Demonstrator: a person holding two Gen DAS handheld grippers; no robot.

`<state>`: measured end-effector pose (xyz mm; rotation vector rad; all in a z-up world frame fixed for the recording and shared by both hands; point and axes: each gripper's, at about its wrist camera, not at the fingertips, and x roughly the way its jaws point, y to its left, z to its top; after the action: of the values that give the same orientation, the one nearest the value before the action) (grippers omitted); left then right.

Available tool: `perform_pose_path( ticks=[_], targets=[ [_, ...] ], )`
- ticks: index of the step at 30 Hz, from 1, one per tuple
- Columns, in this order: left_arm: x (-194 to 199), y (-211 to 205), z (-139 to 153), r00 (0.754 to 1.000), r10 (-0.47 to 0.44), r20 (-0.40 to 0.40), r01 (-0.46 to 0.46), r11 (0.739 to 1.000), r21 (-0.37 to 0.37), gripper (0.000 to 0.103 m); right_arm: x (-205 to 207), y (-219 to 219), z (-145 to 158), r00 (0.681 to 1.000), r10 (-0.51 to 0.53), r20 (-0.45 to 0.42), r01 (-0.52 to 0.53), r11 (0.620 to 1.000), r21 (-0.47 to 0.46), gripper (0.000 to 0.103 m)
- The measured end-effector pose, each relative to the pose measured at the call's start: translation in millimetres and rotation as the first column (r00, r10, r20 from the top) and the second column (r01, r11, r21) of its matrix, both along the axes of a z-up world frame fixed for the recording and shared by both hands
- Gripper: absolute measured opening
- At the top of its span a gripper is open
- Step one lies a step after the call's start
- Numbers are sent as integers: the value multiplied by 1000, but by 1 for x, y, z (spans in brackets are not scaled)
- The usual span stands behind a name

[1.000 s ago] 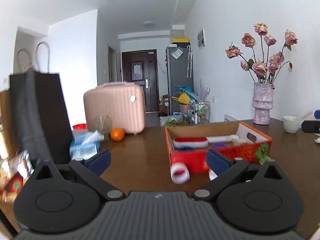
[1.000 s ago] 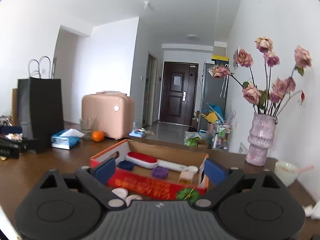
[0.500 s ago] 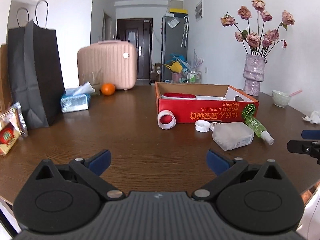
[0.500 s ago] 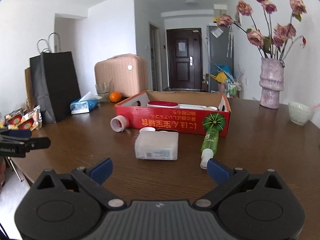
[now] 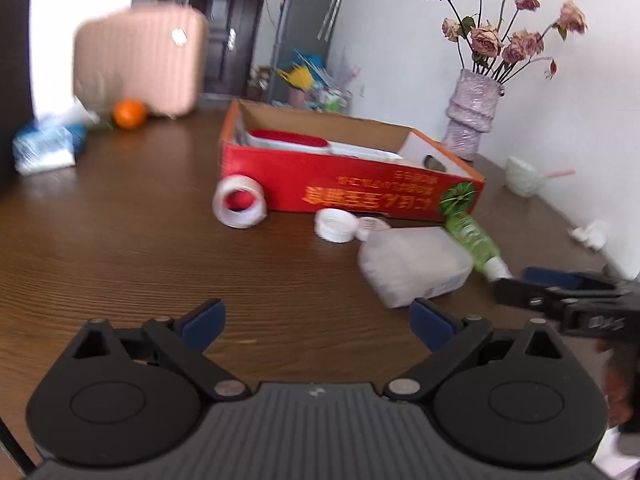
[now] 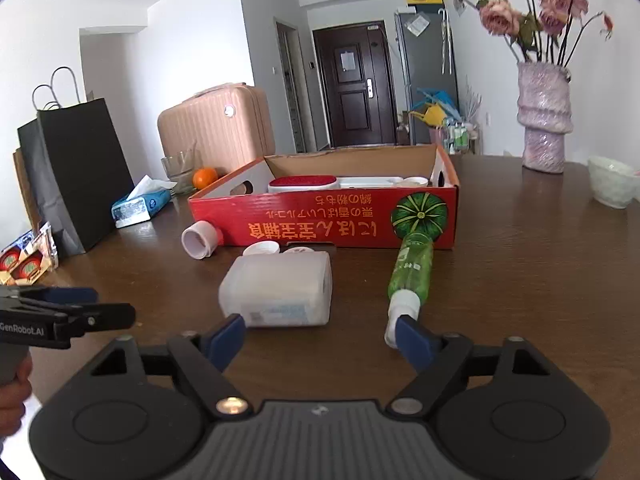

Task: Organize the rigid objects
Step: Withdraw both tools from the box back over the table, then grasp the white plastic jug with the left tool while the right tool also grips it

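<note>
Here, green bottle (image 6: 412,272) lies lengthwise, cap toward right tongs (image 6: 320,338).

Glossy wood-grain table (image 6: 520,280), cardboard box (image 6: 320,216), translucent plastic container (image 6: 280,284).

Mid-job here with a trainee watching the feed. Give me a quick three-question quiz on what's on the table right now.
1. True or false: the green bottle stands upright inside the red box.
2. Which lies nearest the right gripper? A) tape roll B) translucent plastic container C) orange
3. Fill in: both the left gripper and the right one are ____, holding nothing.

Key:
1. False; it lies on its side on the table, outside the box, cap toward the camera.
2. B
3. open
</note>
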<state>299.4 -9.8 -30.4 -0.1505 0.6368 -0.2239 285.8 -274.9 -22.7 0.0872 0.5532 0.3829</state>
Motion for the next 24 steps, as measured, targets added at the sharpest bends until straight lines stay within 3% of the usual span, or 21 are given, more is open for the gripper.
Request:
perform_pose_path(
  ticks=[6,11,14,17,19,21,24],
  targets=[
    [30,-21,-2,995,-90,31,92,994,-58,72,44,2,-8,997,13,-69,-7,996,94,60],
    [59,-31,-11,989,-145,-19,141,980,-140,48,68,-2,-17,992,26,-120,0,978,210,53],
    [71,-31,-17,988,-143,-54,129,969,-213,42,78,-3,-21,986,51,-161,-6,963,270,50],
    [70,-33,-18,990,-129,-49,116,970,-213,38,83,-4,-22,979,87,-185,-22,944,329,34],
    [67,-31,-16,990,-123,-65,107,970,-217,34,78,1,-19,981,81,-174,-26,954,298,32],
    [61,-25,-15,991,-108,-79,87,969,-232,34,69,6,-14,984,83,-157,-41,967,252,22],
    [44,-19,-12,990,-101,-94,76,968,-239,34,51,12,-10,982,99,-162,-60,971,231,19]
  ],
)
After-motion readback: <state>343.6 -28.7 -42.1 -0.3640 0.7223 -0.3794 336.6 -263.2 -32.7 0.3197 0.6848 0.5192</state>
